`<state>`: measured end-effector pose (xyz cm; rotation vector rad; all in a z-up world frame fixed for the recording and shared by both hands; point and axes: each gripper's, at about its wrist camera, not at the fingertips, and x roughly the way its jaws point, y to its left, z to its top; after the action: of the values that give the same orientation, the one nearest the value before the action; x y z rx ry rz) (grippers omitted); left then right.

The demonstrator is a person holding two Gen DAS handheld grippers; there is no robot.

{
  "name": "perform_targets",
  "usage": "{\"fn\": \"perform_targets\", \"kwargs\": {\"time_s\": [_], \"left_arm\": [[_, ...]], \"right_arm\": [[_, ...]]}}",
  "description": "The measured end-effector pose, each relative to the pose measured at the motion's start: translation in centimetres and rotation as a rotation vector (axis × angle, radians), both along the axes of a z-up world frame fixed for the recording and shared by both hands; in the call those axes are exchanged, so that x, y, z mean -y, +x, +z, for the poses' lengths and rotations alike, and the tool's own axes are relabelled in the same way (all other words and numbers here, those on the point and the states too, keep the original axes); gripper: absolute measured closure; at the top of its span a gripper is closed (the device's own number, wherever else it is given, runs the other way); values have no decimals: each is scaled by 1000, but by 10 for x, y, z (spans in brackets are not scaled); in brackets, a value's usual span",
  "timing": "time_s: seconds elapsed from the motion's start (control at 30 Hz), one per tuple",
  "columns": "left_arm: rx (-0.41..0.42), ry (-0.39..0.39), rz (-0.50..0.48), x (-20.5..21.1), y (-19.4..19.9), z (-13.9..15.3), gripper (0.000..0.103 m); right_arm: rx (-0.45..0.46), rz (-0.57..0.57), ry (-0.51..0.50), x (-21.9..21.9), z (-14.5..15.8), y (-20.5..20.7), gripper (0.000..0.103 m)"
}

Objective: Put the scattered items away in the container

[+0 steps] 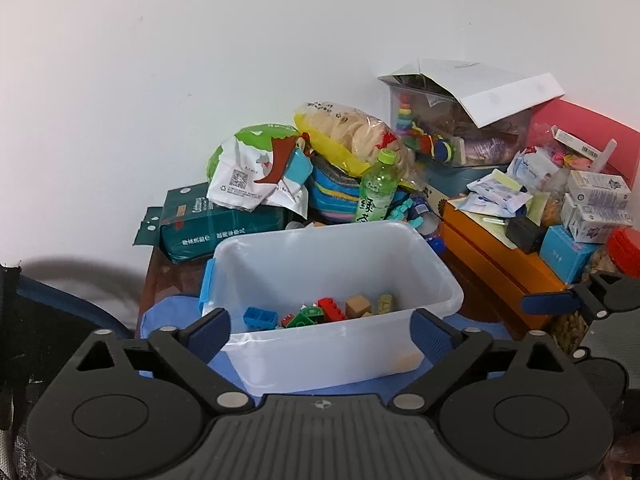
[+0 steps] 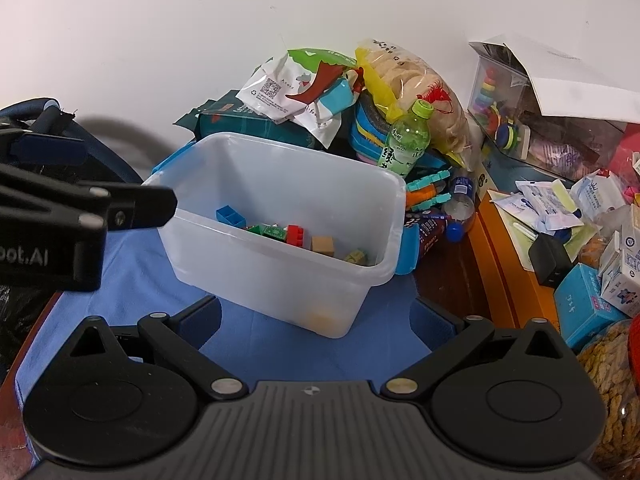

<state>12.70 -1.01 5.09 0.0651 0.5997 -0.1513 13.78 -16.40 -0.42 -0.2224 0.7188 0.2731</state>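
A translucent white bin [image 1: 436, 280] with blue latches stands on a blue cloth [image 2: 280, 344]. Inside it lie a blue block [image 1: 260, 317], a green one [image 1: 304, 319], a red one [image 1: 332, 308], a tan cube [image 1: 359, 305] and a yellow-green piece [image 1: 385, 303]. My left gripper [image 1: 320, 330] is open just in front of the bin's near wall, holding nothing. One of its fingers [image 2: 148, 206] reaches to the bin's left corner in the right wrist view. My right gripper [image 2: 318, 318] is open and empty above the cloth before the bin [image 2: 280, 280]. A finger of it [image 1: 548, 304] shows at the right.
Clutter crowds the back: a green tea bottle [image 1: 378, 190], a teal tissue pack [image 1: 216, 228], a yellow snack bag [image 1: 344, 132], a clear toy box [image 1: 460, 128]. An orange box [image 1: 492, 256] piled with packets and cartons stands to the right. A white wall lies behind.
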Motion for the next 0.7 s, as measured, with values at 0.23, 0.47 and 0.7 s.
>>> {"fn": "perform_targets", "kwargs": {"time_s": [0.23,0.47,0.7], "left_arm": [[-8,15,25,-1,2,-2,3],[23,17,24,2,-2,3,4],[9,29,31,3,-1,2,4]], "right_arm": [[0,7,-2,-2,-2,1,0],[-4,4,-2,-1,-4,1,0],[-6,-11,2,1,-5,1,0]]}}
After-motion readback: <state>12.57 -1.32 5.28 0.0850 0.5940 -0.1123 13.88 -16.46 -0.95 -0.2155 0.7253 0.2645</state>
